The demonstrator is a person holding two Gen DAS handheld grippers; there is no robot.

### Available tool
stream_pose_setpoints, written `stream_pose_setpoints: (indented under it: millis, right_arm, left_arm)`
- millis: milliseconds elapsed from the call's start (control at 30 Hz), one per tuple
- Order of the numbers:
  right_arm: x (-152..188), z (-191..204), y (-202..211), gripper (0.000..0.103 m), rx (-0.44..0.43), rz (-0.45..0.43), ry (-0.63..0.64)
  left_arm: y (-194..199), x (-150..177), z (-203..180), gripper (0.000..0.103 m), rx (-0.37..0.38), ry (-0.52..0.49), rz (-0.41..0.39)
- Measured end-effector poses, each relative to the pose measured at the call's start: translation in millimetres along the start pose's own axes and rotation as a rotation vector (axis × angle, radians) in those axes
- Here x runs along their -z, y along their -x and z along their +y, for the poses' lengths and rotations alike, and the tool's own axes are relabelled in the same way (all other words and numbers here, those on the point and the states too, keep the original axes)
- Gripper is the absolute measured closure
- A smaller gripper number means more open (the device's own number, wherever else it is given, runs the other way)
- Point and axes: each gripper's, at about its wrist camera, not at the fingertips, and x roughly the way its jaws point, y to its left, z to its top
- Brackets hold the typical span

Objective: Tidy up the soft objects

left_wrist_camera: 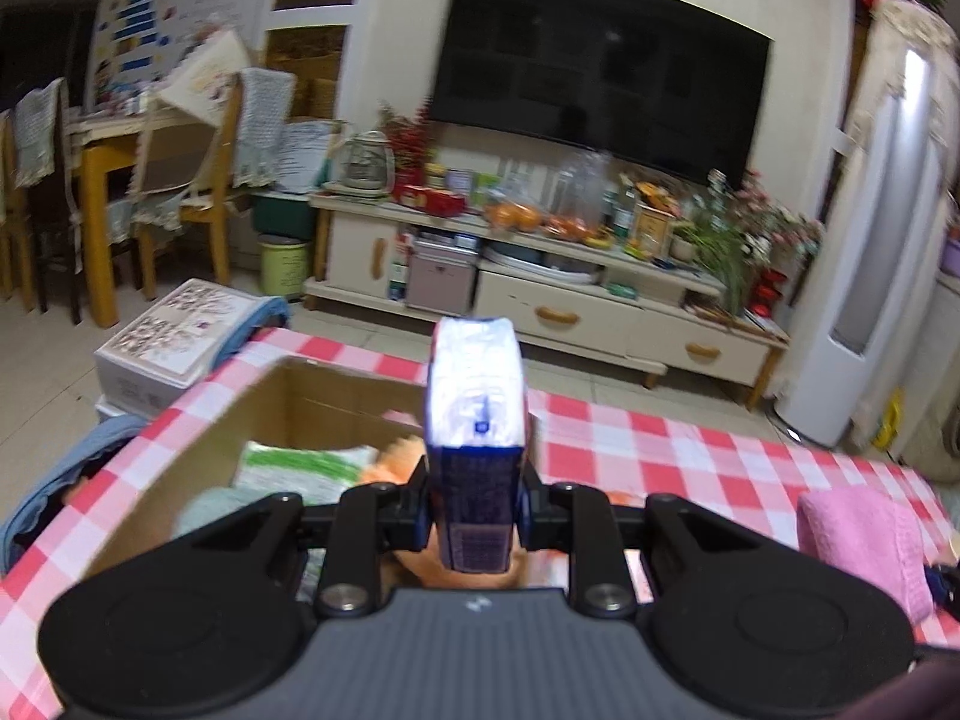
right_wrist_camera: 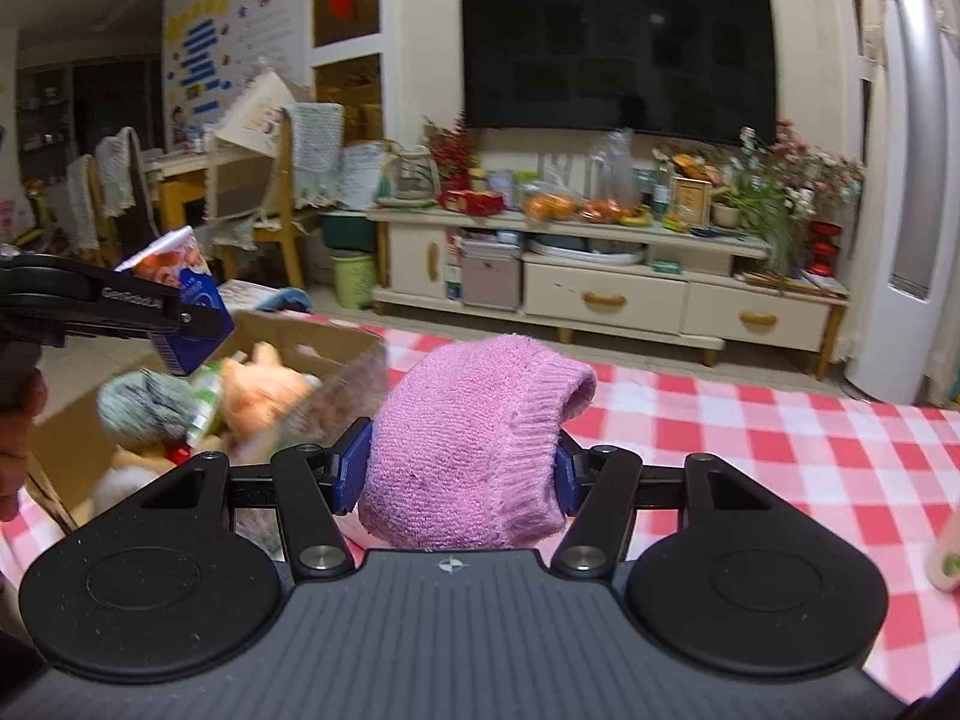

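Left fingers (left_wrist_camera: 475, 501) clamp tissue pack (left_wrist_camera: 475, 420) pointing forward; right fingers (right_wrist_camera: 459, 471) clamp pink hat (right_wrist_camera: 474, 444).

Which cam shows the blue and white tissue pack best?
Right wrist: it shows the blue and white tissue pack side-on, printed face visible, clamped in the left gripper above the cardboard box. Left wrist sees it only end-on.

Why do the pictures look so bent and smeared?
Both views are fisheye: walls and the TV bow outward. Left wrist view: the carton looks sharp, the room smeared. Right wrist view: the cardboard box is blurred, the pink knit crisp.
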Motion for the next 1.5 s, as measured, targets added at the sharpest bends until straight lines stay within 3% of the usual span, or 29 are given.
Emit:
stream_pose_setpoints:
  millis: [200,333,733,833,933,967,1000,1167,1300,1500]
  right_arm:
    - [-15,27,-19,0.031,-0.096,-0.02,0.043]
    - [-26,44,-33,0.031,-0.154,-0.025,0.071]
    - [-19,88,-65,0.03,-0.35,0.021,0.17]
    - [-16,94,-73,0.027,-0.385,0.043,0.193]
    - [-11,94,-76,0.006,-0.415,0.069,0.202]
    - [-9,95,-75,0.004,-0.413,0.064,0.201]
    - [-8,95,-72,0.004,-0.408,0.053,0.2]
    - [-7,91,-51,0.003,-0.394,0.022,0.201]
    - [-5,82,-33,0.002,-0.331,0.001,0.168]
    - [-1,50,-11,0.002,-0.202,0.038,0.003]
  left_arm:
    - [-12,-12,25,0.08,-0.067,0.053,-0.028]
    - [-27,-15,35,0.08,-0.068,0.08,-0.004]
    - [-53,-16,50,0.079,0.02,-0.066,0.048]
    - [-55,-14,53,0.072,0.029,-0.074,0.06]
    - [-53,-13,56,0.059,0.016,-0.061,0.066]
    - [-51,-13,56,0.048,0.009,-0.055,0.064]
    - [-48,-14,56,0.039,-0.001,-0.054,0.055]
    - [-31,-12,53,0.015,-0.026,-0.064,0.018]
    - [-16,-7,46,0.004,-0.033,-0.089,-0.005]
    - [8,2,38,0.001,-0.06,-0.074,-0.026]
